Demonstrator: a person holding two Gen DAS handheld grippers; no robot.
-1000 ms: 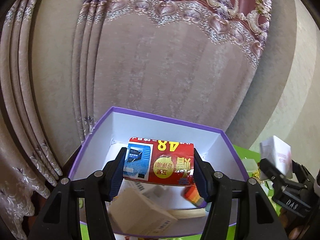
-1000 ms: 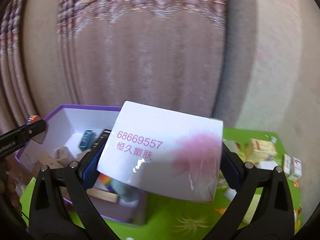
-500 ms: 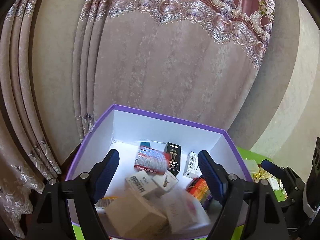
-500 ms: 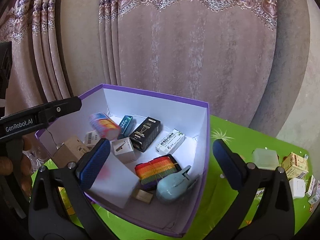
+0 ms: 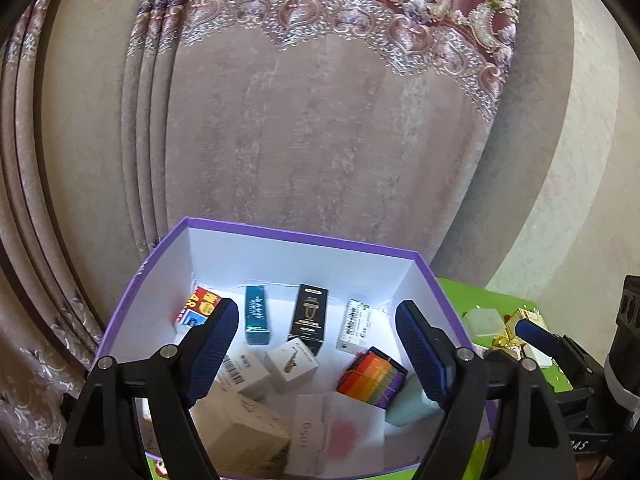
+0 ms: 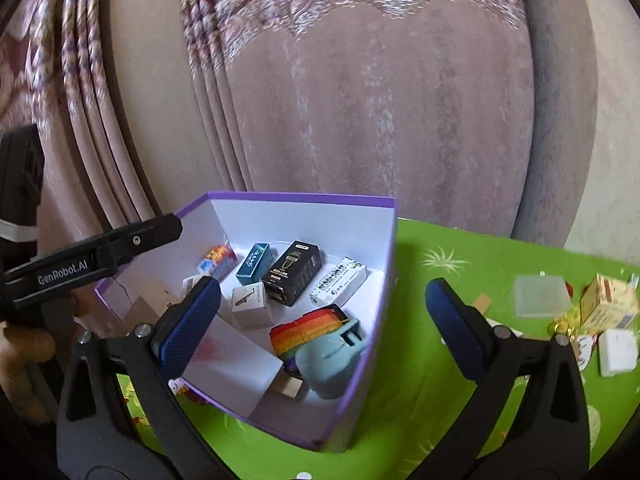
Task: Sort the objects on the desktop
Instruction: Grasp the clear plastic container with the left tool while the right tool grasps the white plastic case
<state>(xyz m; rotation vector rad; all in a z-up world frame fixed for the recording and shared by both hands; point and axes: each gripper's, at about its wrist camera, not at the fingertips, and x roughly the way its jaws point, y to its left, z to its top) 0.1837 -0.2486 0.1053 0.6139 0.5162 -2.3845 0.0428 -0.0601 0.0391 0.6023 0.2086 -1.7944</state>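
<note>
The left gripper (image 5: 316,346) is held wide open above the purple box (image 5: 280,233), with nothing between its blue pads; its jaws have just been opening. The right gripper (image 6: 320,322) is likewise spread wide and empty, positioned over the box's right wall. Inside the box, a red battery pack (image 5: 198,309) lies at the far left, followed to the right by a teal carton (image 5: 257,314), a black carton (image 5: 309,317) and a white carton (image 5: 354,323). Nearer are a saxophone-printed box (image 5: 291,365), a rainbow-striped item (image 5: 370,376) and a white box with a pink patch (image 5: 336,432). On the green tablecloth (image 6: 440,248) to the right, a translucent case (image 6: 540,295) and a yellow carton (image 6: 608,304) are seen outside the box.
</note>
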